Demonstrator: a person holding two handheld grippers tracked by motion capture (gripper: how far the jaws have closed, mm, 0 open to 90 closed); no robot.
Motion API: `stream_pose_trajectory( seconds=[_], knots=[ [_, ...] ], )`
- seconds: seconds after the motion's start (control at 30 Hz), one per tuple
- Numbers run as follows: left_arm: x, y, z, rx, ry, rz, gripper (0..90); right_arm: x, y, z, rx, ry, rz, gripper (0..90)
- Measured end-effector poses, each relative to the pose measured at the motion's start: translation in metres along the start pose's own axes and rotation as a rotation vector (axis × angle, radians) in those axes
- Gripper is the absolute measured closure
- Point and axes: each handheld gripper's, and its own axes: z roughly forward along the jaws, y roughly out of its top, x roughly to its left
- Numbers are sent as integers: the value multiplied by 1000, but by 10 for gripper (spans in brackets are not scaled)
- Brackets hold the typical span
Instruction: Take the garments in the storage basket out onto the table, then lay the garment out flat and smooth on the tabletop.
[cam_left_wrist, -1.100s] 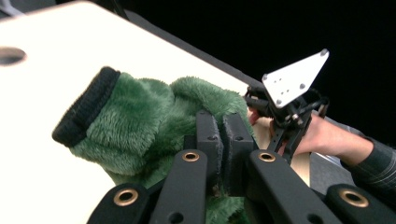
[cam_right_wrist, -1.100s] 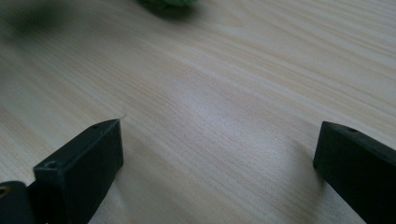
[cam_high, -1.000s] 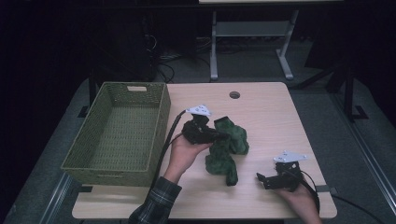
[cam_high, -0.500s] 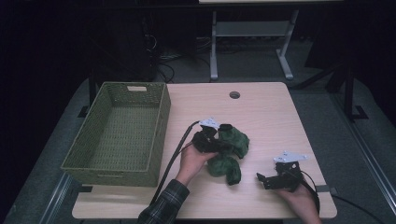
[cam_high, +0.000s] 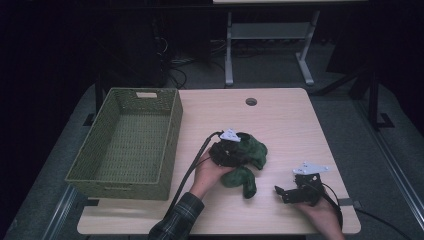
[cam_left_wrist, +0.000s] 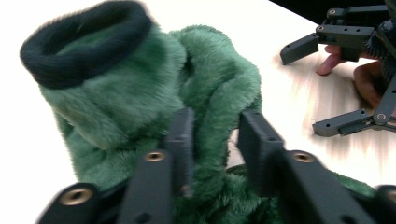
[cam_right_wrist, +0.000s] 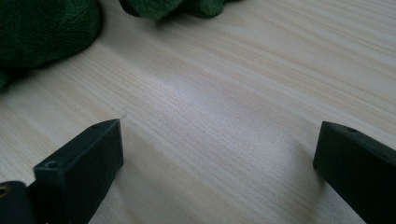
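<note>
A crumpled green fuzzy garment (cam_high: 254, 152) with a dark knitted cuff (cam_left_wrist: 84, 44) lies on the wooden table (cam_high: 285, 125), right of centre. My left gripper (cam_high: 231, 150) sits on its left side, and in the left gripper view its jaws (cam_left_wrist: 215, 126) are pinched on a fold of the green pile. My right gripper (cam_high: 281, 192) rests near the table's front right, open, with only bare wood between its jaws (cam_right_wrist: 217, 140). It is also seen past the garment in the left gripper view (cam_left_wrist: 308, 84).
A green woven basket (cam_high: 170, 145), empty, stands on the table's left side. A round cable hole (cam_high: 251, 101) sits near the far edge. A cable trails from the left gripper toward the front edge.
My left gripper has slid right and toward me onto the garment, bunching it tighter. The right gripper has stayed in place.
</note>
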Motion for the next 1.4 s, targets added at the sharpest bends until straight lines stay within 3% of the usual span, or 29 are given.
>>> stream_pose_trajectory(
  seconds=[0.03, 0.17, 0.27, 0.4, 0.5, 0.57, 0.67, 0.83, 1.0, 1.03, 1.07, 1.1, 1.13, 1.17, 1.4],
  knots=[
    [-1, 0, -3, -4, -2, 4, 553, 0, 0, 0, 0, 0, -1, 13],
    [-5, -1, -19, -21, 24, 24, 400, 0, 0, 0, 1, -1, 2, 13],
    [-6, -3, -28, -27, 15, 15, 326, 0, 0, 0, 0, -4, 1, 13],
    [-9, -6, -35, -19, 12, 23, 277, 2, 0, 0, -2, -9, 7, 23],
    [-11, -11, -44, -26, 20, 25, 238, 3, 0, -1, -26, 6, -8, 119],
    [-13, -15, -50, -45, 22, 11, 219, 3, 0, -1, -30, 9, -9, 133],
    [-16, -26, -56, -42, 40, -4, 185, 3, 3, -4, -8, 13, -6, 187],
    [-19, -38, -62, -47, 59, -14, 222, 11, 9, -19, -55, 36, 6, 231],
    [-31, -46, -68, -52, 56, 0, 373, 32, 12, -31, -90, 115, -7, 253],
    [-31, -46, -68, -52, 56, 0, 403, 32, 12, -31, -90, 115, -7, 253],
    [-33, -47, -68, -52, 42, -1, 440, 39, 14, -32, -96, 159, -1, 292],
    [-36, -47, -67, -46, 33, 6, 440, 39, 14, -32, -96, 159, -1, 292],
    [-41, -46, -64, -44, 26, 18, 486, 46, 17, -32, -106, 209, -6, 331],
    [-41, -46, -64, -44, 26, 18, 503, 49, 18, -31, -106, 224, -7, 336],
    [-58, -42, -46, -38, -1, 58, 512, 69, 21, -18, -76, 281, -33, 343]
  ],
)
